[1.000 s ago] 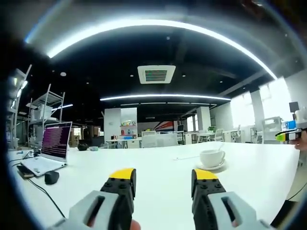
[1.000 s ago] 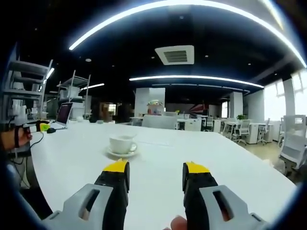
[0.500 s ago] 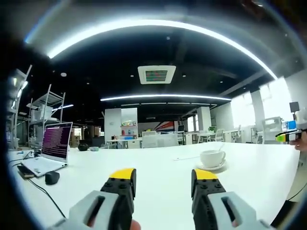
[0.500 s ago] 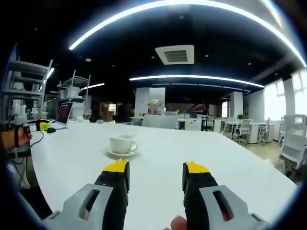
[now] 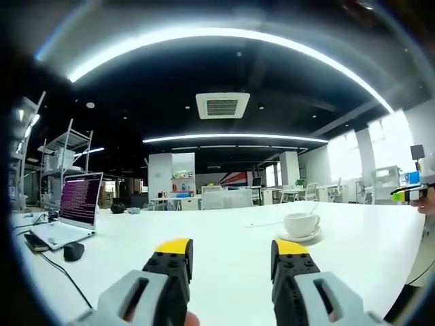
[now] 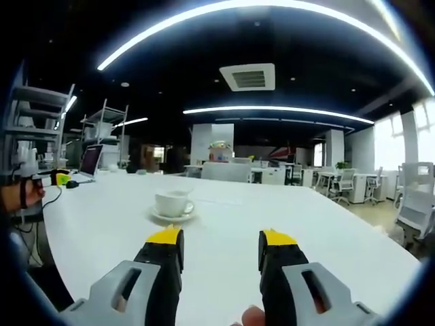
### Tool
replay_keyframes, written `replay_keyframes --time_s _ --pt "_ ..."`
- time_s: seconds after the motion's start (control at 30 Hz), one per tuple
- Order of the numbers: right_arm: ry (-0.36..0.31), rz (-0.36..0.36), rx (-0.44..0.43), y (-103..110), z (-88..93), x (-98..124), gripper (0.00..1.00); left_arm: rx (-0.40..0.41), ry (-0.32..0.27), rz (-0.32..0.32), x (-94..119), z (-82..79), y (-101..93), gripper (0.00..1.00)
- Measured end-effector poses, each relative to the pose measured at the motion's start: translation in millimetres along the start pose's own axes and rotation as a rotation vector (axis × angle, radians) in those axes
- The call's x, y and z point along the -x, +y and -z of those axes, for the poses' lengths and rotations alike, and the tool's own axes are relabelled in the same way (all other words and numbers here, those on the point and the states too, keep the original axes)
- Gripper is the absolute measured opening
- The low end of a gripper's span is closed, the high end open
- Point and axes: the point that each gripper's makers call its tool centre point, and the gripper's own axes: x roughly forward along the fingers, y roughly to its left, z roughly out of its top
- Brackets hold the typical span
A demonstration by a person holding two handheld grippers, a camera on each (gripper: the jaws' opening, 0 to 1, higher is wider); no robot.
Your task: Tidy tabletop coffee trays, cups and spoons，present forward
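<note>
Your desk (image 5: 224,234) is a broad white top. On it, in your left gripper view, a saucer (image 5: 299,236) sits right of centre with a white cup (image 5: 300,223) on it. At the far left stands an open laptop (image 5: 68,214), a dark mouse (image 5: 73,251) just in front of it and a cable (image 5: 68,277) trailing toward you. In your right gripper view the same cup (image 6: 172,202) and saucer (image 6: 172,216) sit left of centre, well apart from the laptop (image 6: 89,164).
</note>
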Motion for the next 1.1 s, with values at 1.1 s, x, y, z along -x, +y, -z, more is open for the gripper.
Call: replay_keyframes --time_s 1.1 --pt "-0.014 0.003 -0.002 0 -5.6 4 0.44 -0.012 -0.013 -0.012 1 -1.5 14.4 0.47"
